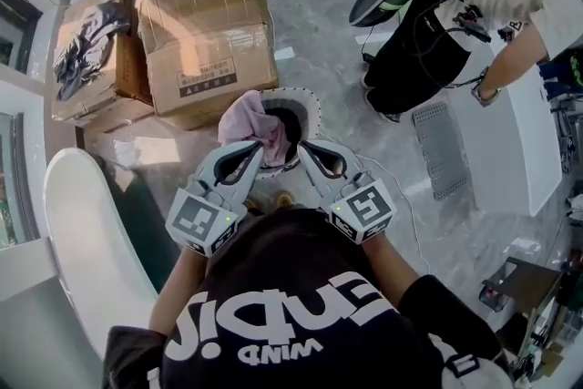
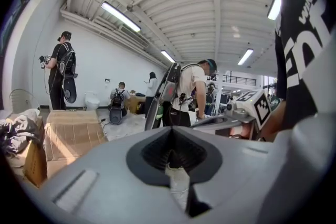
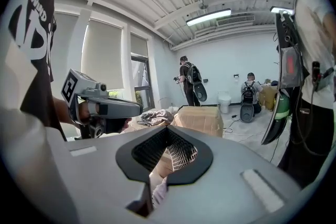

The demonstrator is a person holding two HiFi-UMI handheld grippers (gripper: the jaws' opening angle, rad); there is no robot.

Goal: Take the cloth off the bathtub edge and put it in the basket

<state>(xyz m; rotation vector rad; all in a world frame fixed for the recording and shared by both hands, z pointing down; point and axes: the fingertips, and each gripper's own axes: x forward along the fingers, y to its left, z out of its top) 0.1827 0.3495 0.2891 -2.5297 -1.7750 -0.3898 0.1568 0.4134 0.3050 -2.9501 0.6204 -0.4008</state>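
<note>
cloth (image 1: 253, 121), pink and bunched, hangs over the near left rim of the basket (image 1: 310, 101), with one end falling into the basket's dark inside. the basket is white and open-meshed. it stands on the floor (image 1: 319, 14), just beside a big cardboard box (image 1: 205, 23), and the white bathtub (image 1: 86, 232) lies well apart from it at the lower left.

both grippers are held out side by side above the basket's near edge, pointing forward and a little downward, with their tips angled toward each other. the left gripper (image 1: 258, 150) has its tip at the lower edge of the cloth; whether it touches the fabric cannot be told from above. in its own view its fingers (image 2: 94, 181) are closed together with nothing pinched between them, and only floor shows through the slit.

the right gripper (image 1: 304, 147) hangs just right of the cloth, over the basket's mouth. its fingers (image 3: 252, 181) also meet at the tip and hold nothing. the basket mesh and a scrap of pink cloth show below, through the gap behind the tip.

the person's left forearm (image 1: 178, 287) and right forearm (image 1: 393, 261) reach forward from the black shirt, each ending at a marker cube.
</note>
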